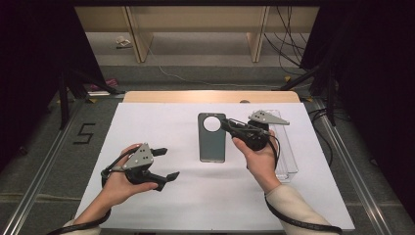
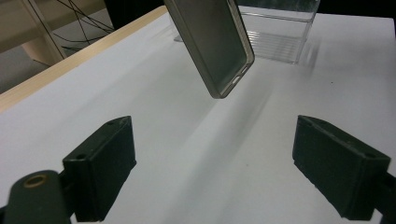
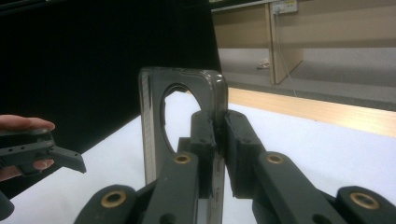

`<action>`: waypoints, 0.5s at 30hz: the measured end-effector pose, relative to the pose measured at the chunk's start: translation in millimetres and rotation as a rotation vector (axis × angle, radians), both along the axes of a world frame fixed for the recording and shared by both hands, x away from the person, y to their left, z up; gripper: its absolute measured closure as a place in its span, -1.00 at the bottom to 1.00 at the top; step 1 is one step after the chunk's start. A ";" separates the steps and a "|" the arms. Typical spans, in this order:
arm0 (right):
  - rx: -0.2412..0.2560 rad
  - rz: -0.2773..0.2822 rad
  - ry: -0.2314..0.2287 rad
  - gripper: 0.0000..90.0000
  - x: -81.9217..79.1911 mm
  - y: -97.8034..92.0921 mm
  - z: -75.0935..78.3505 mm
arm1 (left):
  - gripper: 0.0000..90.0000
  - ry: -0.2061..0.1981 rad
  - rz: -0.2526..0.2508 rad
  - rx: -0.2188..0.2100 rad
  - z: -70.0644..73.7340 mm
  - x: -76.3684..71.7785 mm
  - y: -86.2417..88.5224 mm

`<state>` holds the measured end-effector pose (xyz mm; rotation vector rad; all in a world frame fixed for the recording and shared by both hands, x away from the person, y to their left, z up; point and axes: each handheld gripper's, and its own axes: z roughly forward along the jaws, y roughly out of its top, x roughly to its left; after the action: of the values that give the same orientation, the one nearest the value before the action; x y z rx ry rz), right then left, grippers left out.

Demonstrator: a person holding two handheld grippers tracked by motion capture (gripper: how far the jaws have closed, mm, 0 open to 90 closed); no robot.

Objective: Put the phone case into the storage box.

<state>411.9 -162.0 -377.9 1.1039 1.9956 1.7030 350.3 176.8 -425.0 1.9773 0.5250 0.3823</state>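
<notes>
High view shows a big white worktop (image 1: 161, 205) with a wooden strip along its far edge. A clear plastic box (image 1: 288, 152) sits near the right edge of the worktop. Next comes the phone case (image 1: 212, 138), grey with a round hole at its top end. It hangs over the middle of the worktop, a bit nearer the far edge. In the left gripper view it is tilted in the air, with its shadow on the worktop below it.

The right hand-held gripper (image 1: 226, 123) is clenched on the top end of the phone case, beside the round hole. The right gripper view shows both jaws pinching the thin wall of the case between them. The left hand-held gripper (image 1: 166, 163) waits near the left side of the worktop with its jaws wide apart and nothing in them.

I think the step in hand is lifting and carrying the case. The next move may be toward the clear box, and it calls for a firm pinch so the thin case does not slip or swing.
</notes>
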 end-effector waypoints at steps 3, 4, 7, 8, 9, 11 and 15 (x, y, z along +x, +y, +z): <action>-0.001 0.000 0.000 0.84 -0.1 -0.2 0.4 | -0.74 -0.001 0.005 0.006 -0.9 0.6 0.3; -0.001 -0.001 0.000 0.84 -0.1 -0.3 0.5 | -0.74 -0.001 0.006 0.008 -1.2 0.7 0.3; -0.001 -0.002 -0.004 0.84 0.3 -0.9 0.8 | -0.74 -0.002 0.008 0.008 -1.6 0.9 0.5; -0.002 -0.004 -0.006 0.84 0.4 -1.2 1.0 | -0.74 -0.002 0.009 0.007 -1.8 1.0 0.5; -0.002 -0.005 -0.004 0.84 0.4 -1.5 1.3 | -0.74 -0.001 0.010 0.006 -2.0 1.1 0.6; -0.002 -0.007 -0.004 0.84 0.7 -2.8 2.0 | -0.74 -0.001 0.009 0.007 -2.5 1.1 0.6; -0.003 -0.011 -0.008 0.84 1.3 -4.0 2.5 | -0.73 -0.002 0.010 0.007 -2.6 1.1 0.3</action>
<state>413.2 -165.9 -375.5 1.1033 1.9839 1.6955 351.3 177.1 -427.5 1.9813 0.5338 0.3924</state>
